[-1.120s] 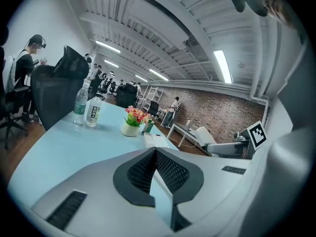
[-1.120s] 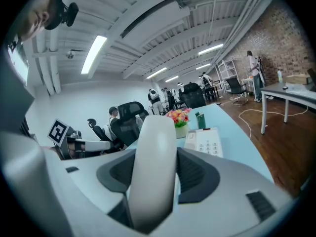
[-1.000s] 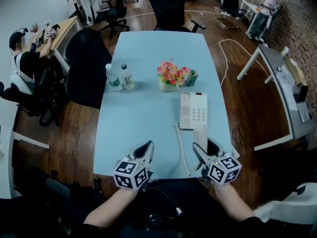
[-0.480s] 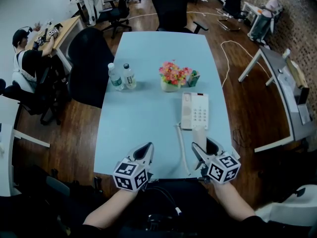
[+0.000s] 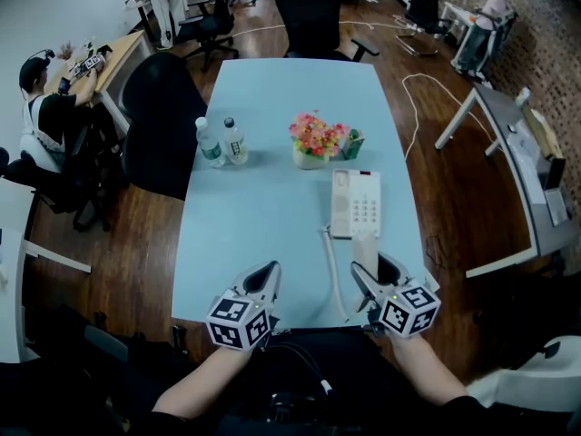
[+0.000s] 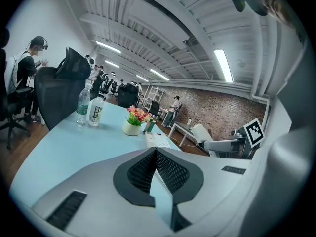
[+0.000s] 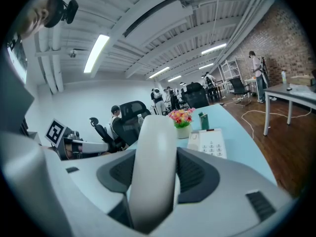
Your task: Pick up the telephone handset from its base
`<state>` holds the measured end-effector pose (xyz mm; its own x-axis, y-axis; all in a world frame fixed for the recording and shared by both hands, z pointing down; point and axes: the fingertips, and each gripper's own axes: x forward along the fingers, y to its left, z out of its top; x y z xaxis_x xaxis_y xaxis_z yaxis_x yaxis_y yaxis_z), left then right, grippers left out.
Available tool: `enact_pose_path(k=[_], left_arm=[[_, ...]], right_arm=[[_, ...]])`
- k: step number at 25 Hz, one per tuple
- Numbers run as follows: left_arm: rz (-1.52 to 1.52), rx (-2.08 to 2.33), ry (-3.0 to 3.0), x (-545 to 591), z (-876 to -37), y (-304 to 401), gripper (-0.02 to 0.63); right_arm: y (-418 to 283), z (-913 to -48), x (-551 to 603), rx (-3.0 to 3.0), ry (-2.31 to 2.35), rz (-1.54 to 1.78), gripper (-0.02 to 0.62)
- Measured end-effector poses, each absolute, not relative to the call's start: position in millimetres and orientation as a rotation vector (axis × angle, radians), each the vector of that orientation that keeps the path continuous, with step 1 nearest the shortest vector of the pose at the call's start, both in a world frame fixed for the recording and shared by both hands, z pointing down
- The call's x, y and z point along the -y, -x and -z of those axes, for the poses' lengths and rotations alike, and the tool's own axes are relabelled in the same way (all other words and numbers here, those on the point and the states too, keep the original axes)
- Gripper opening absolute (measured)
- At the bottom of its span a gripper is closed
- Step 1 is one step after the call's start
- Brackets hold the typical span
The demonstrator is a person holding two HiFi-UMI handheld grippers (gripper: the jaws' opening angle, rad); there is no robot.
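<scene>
The white telephone base (image 5: 355, 203) with its keypad lies on the light blue table (image 5: 263, 216), right of centre. Its cradle side is bare. The white handset (image 5: 367, 252) hangs just above the table in front of the base, and my right gripper (image 5: 375, 275) is shut on it. In the right gripper view the handset (image 7: 154, 147) stands upright between the dark pads, with the base (image 7: 211, 142) beyond it. A white cord (image 5: 332, 275) runs from the base toward the near edge. My left gripper (image 5: 264, 278) hovers at the near edge, shut and empty; its pads (image 6: 170, 171) meet at the tip.
A pot of flowers (image 5: 315, 139) and a small green box (image 5: 352, 143) stand behind the phone. Two water bottles (image 5: 222, 141) stand at the table's left side. Black office chairs (image 5: 162, 121) flank the table, and people work at desks to the far left and back.
</scene>
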<state>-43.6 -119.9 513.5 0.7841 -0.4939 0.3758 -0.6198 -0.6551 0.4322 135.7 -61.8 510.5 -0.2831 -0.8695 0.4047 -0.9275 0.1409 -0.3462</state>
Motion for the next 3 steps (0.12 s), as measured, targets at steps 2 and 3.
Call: enact_pose_path(k=[2,3], left_arm=[[-0.304,0.829,-2.421,120.2,-513.7,43.8,-0.006],[-0.304,0.830,-2.420,120.3,-513.8,43.9,-0.006]], right_arm=[[-136.3,-509.9,61.9,2.290,-1.817,-0.825,0.250],[-136.6,-509.6,62.0,2.290,-1.820,-0.824,0.250]])
